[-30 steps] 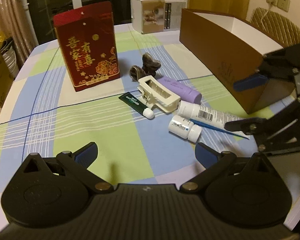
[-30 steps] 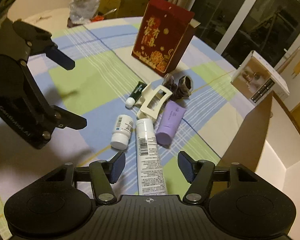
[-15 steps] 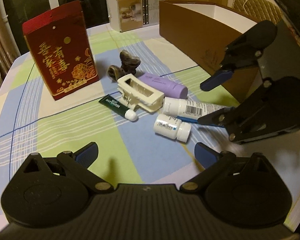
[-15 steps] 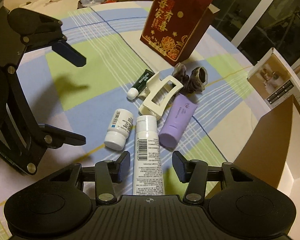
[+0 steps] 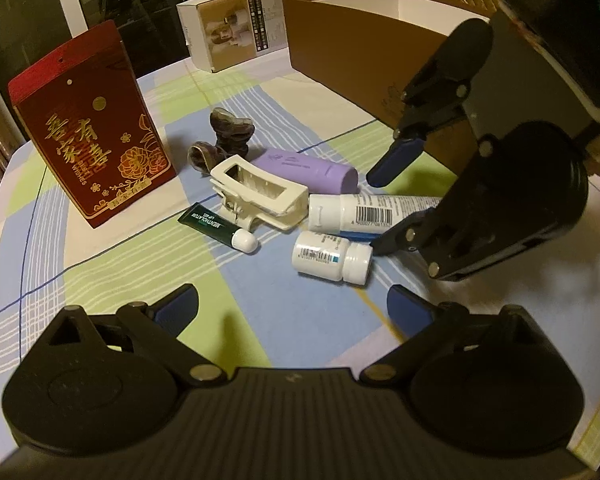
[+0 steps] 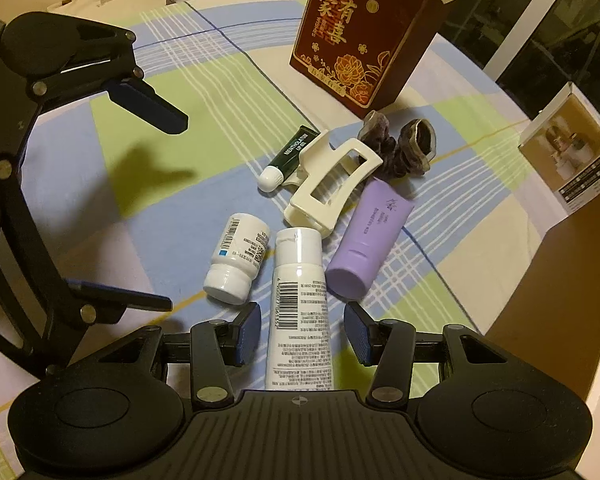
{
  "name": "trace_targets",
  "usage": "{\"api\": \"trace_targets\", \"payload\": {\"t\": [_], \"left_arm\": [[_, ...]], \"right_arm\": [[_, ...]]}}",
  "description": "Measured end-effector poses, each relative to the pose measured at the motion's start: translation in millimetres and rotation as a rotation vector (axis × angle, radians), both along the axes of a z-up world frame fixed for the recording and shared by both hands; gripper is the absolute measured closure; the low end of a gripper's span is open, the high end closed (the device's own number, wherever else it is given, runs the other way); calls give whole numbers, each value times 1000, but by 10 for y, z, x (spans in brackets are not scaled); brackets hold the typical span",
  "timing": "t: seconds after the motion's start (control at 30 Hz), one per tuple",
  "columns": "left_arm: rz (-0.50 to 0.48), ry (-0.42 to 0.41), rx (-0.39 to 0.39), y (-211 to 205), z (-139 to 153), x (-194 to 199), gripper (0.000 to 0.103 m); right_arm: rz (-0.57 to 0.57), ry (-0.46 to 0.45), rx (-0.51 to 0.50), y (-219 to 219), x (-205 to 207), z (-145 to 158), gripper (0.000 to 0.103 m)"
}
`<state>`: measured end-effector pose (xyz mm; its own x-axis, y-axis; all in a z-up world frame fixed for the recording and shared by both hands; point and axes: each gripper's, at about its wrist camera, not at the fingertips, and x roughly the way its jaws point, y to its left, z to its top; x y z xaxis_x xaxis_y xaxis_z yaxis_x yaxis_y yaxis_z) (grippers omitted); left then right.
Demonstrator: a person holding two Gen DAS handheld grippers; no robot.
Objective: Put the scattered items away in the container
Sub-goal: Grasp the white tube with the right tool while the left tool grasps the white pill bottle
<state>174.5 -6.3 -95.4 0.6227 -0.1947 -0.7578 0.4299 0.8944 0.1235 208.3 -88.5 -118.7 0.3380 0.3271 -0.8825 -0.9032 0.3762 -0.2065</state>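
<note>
A blue, green and cream plaid cloth (image 6: 148,184) covers the bench; at its twelve o'clock a red box (image 6: 356,28) carries gold flowers, beside a lilac tube (image 6: 368,240) and brown container (image 5: 364,60).

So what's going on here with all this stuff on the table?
A person is tidying toiletries into the brown cardboard box, using a hand-held gripper in each hand. The right gripper is closing around the white tube with the barcode, which lies between its pads; they do not press on it yet. The left gripper hovers open near the small white bottle. The purple tube, cream hair claw, green lip balm and scrunchie lie on the tablecloth.
</note>
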Motion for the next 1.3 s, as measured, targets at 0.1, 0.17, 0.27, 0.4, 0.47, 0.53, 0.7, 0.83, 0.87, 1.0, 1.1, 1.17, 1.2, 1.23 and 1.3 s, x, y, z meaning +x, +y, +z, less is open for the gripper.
{"api": "trace_targets", "payload": {"t": [0.1, 0.17, 0.27, 0.4, 0.47, 0.53, 0.7, 0.83, 0.87, 1.0, 1.1, 1.17, 1.2, 1.23, 1.3], "left_arm": [[-6, -2, -6, -4, 0, 10, 5], [-8, -4, -7, -10, 0, 18, 5], [-13, -2, -10, -18, -6, 32, 5], [-23, -3, -14, -36, -7, 33, 5], [-29, -4, -15, -51, -8, 32, 5], [-35, -6, -16, -70, -10, 32, 6], [-55, -14, -27, -136, -21, 65, 8], [-73, -16, -32, -196, -43, 107, 13], [-78, -13, -33, -205, -49, 117, 14], [-81, 6, -48, -205, -78, 164, 25], [-83, 9, -49, -210, -94, 197, 30], [-80, 16, -59, -201, -106, 221, 36], [-78, 22, -66, -195, -113, 234, 37], [-78, 27, -70, -192, -119, 243, 41], [-79, 33, -69, -192, -129, 253, 44]], "right_arm": [[-6, 15, 8, 11, 23, -3, 59], [-11, 20, 16, 14, 35, -3, 59], [-19, 30, 27, 19, 57, -2, 59], [-31, 36, 39, 17, 80, 6, 69], [-37, 36, 41, 16, 84, 11, 70], [-40, 24, 43, 13, 63, 19, 70], [-74, 3, 72, -24, 27, 95, 71], [-99, -7, 94, -65, 6, 195, 71], [-101, -11, 99, -76, -4, 221, 71], [-118, -30, 110, -114, -42, 306, 71], [-140, -36, 121, -155, -60, 363, 71], [-148, -38, 127, -176, -70, 385, 71], [-152, -38, 130, -185, -75, 395, 71], [-155, -37, 132, -192, -80, 401, 71], [-161, -36, 138, -200, -92, 410, 71]]}}
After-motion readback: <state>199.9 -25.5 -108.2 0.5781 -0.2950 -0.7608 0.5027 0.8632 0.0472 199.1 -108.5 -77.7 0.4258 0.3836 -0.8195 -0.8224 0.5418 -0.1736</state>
